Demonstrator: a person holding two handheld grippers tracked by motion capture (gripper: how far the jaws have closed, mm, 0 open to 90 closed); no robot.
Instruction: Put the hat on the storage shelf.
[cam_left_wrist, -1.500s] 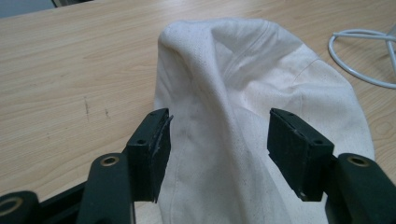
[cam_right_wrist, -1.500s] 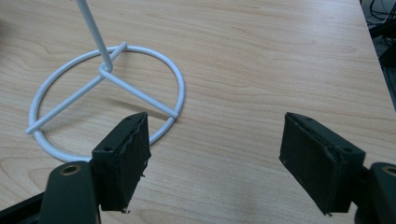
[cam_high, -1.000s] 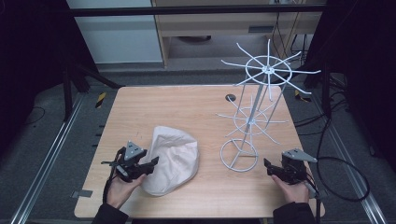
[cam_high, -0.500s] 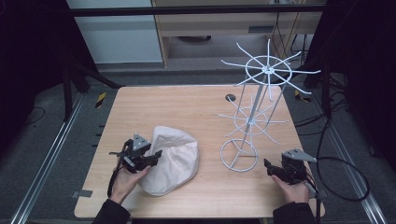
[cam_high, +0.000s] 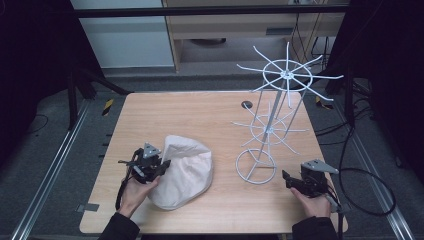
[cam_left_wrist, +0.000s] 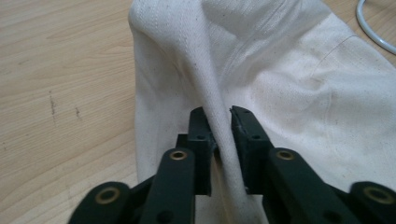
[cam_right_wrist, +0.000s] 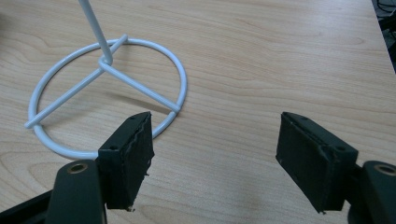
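Cloth this soft, a cream canvas bag (cam_high: 182, 170), looks light and floppy, so the left gripper (cam_left_wrist: 219, 122), jaws just closing, pinches its stitched fold, right gripper (cam_right_wrist: 215, 140) gaping empty.

White wire rack (cam_high: 270, 131) on wooden table (cam_high: 200, 112)

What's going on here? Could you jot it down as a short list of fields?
Surface: wooden table
Cloth item: cream fabric hat, lying near the front edge
Left hand-held gripper: jaws have just been closing, now pinching a fold of the hat
Right hand-held gripper: jaws wide apart, nothing between them
Stand: white wire rack, upright, ring base on the table beside the right hand-held gripper
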